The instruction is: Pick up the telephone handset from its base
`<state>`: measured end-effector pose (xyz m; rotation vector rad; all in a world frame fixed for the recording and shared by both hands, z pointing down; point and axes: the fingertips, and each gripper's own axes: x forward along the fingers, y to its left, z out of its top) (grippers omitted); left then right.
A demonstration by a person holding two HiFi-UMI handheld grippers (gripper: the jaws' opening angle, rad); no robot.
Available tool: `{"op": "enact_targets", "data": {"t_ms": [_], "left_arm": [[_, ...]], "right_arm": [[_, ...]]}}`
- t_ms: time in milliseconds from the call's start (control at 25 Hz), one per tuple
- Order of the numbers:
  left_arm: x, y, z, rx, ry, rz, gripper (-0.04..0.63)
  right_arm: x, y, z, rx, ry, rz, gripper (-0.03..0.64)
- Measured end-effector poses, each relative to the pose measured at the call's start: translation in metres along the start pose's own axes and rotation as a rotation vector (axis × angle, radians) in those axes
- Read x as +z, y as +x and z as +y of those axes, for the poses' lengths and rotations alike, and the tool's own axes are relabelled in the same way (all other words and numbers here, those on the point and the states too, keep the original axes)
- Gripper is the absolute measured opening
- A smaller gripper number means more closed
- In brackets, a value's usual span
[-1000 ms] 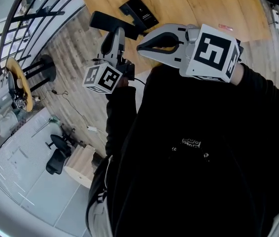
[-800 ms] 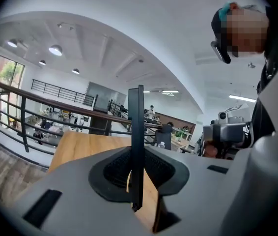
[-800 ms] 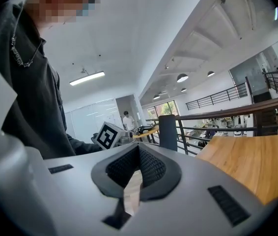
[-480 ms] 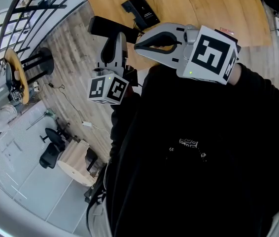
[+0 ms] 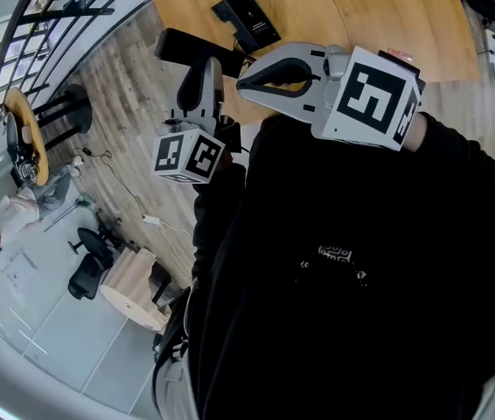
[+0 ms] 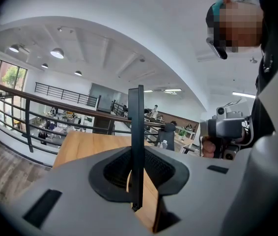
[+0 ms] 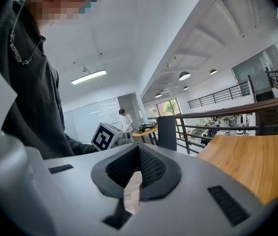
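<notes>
Handset (image 6: 137,132), only a thin edge up close, sits clamped in your left gripper (image 5: 202,68) near the base (image 5: 247,20), while your right gripper (image 7: 136,178) is closed.

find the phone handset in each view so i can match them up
Head view: handset, upper left, clamped in the left gripper.
Left gripper view: thin dark upright edge, dead centre between the jaws.
Right gripper view: dark slab just right of centre, beside the marker cube.
Shared landmark: the wooden table.
</notes>
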<state>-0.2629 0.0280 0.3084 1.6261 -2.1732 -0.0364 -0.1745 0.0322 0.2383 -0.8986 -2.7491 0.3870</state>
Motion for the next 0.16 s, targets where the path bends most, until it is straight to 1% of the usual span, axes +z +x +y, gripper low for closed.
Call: {"op": "enact_targets", "data": {"t_ms": [160], "left_arm": [[-0.0065,0.0035,-0.0023,-0.014,-0.010,0.007,0.080]], "right_arm": [[-0.0027,0.0018,0.0002,0.002,-0.007,0.003,0.017]]}}
